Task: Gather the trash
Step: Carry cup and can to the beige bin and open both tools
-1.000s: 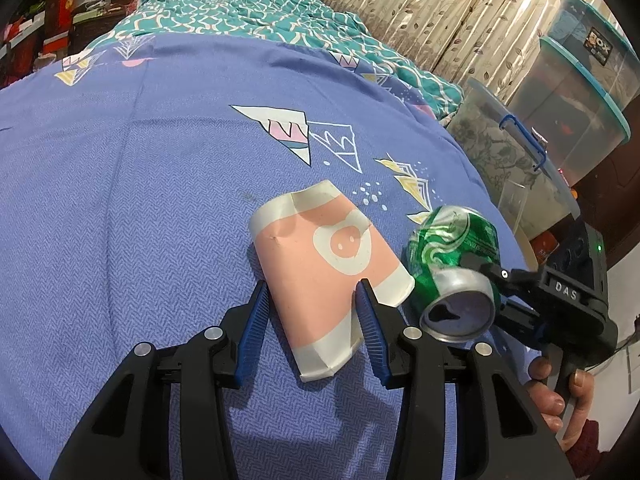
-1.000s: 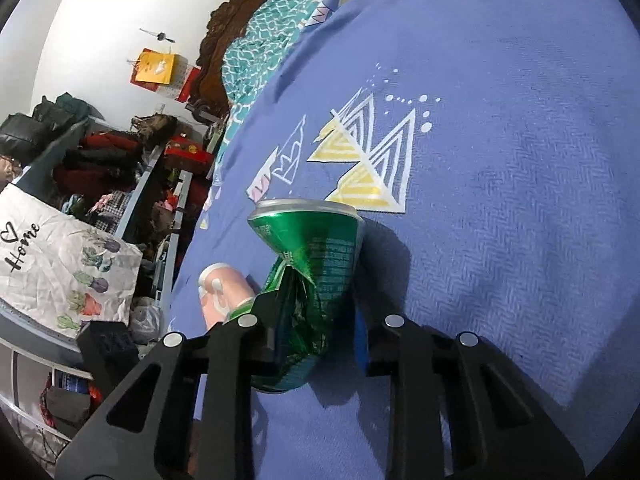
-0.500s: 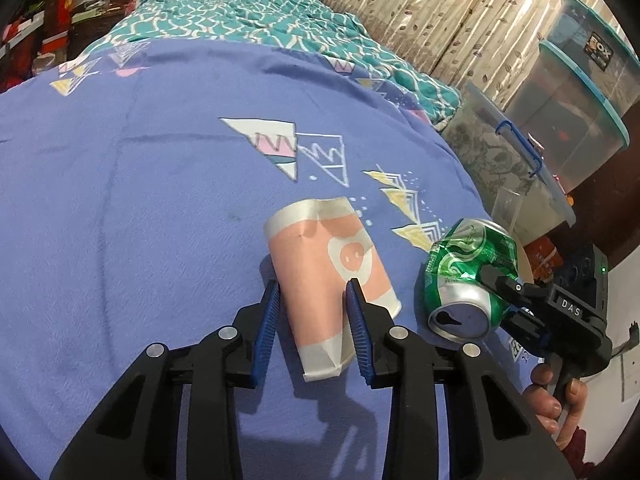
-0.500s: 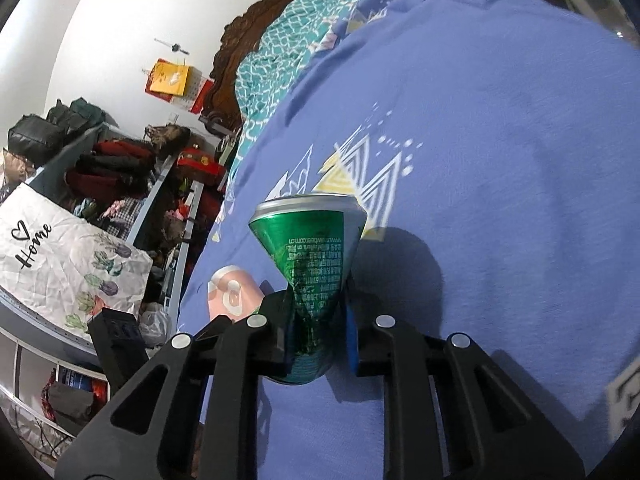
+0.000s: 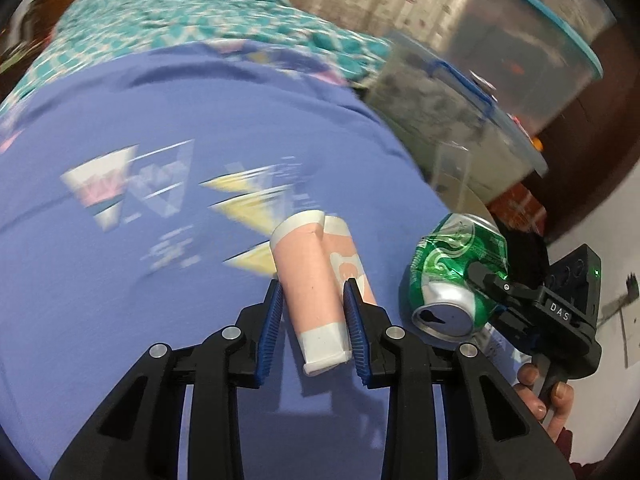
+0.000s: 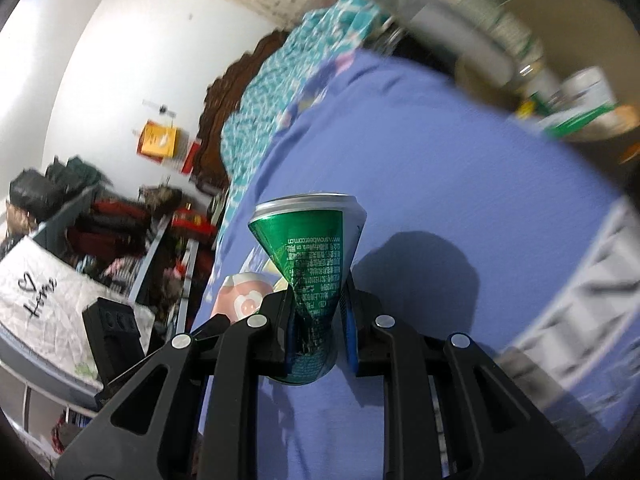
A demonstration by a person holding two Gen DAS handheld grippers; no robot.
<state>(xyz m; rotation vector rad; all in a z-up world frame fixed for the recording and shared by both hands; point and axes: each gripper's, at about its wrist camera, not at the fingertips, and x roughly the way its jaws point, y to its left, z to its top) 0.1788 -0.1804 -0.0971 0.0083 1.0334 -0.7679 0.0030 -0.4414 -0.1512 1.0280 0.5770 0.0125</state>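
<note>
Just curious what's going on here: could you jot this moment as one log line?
left gripper: shut on pink paper cup | right gripper: shut on crushed green can | both lifted above blue bedspread

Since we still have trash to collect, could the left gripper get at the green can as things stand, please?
Probably not: the left gripper is already shut on the pink paper cup, and the crushed green can is clamped in the right gripper.

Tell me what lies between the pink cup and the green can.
Nothing but bare purple bedsheet. The left wrist view shows the cup, pinched by the left gripper, apart from the can clamped in the right gripper.
</note>
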